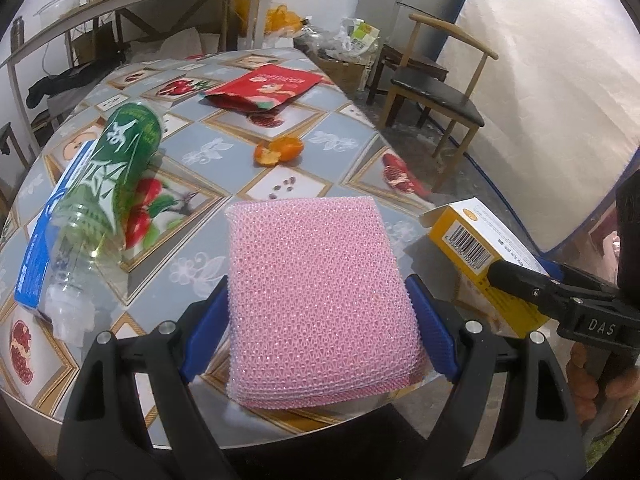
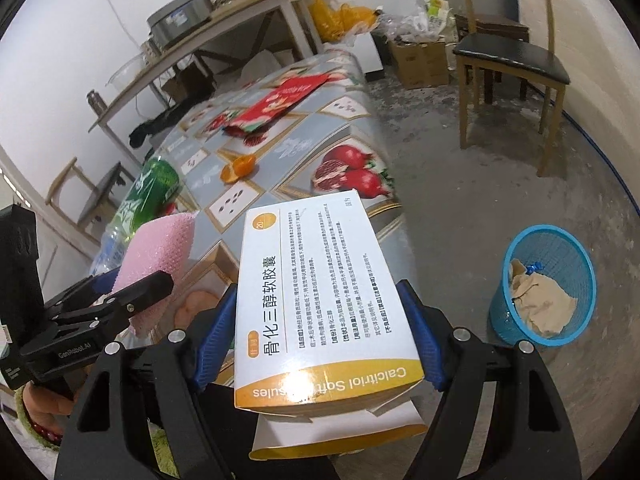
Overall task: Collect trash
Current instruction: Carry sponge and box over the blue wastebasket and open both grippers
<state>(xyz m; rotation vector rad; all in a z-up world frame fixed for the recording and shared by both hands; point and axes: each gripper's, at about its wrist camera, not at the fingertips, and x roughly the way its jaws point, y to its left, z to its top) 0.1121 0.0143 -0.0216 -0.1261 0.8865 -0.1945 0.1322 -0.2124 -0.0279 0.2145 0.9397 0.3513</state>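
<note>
My left gripper (image 1: 320, 328) is shut on a pink mesh sponge pad (image 1: 320, 288) and holds it over the table's near edge. My right gripper (image 2: 320, 336) is shut on a white and yellow medicine box (image 2: 320, 304), held beside the table; the box also shows in the left wrist view (image 1: 476, 240). A green plastic bottle (image 1: 108, 184) lies on a blue box (image 1: 44, 240) at the left. An orange peel (image 1: 278, 151) and a red snack bag (image 1: 264, 88) lie farther back. A blue mesh bin (image 2: 548, 284) holding beige trash stands on the floor at the right.
The table (image 1: 336, 128) has a fruit-pattern cloth. A wooden chair (image 2: 512, 60) stands past the table, with cardboard boxes and bags (image 2: 420, 48) by the wall. A shelf table (image 2: 192, 40) with pots stands behind. Bare concrete floor (image 2: 460, 184) lies between table and bin.
</note>
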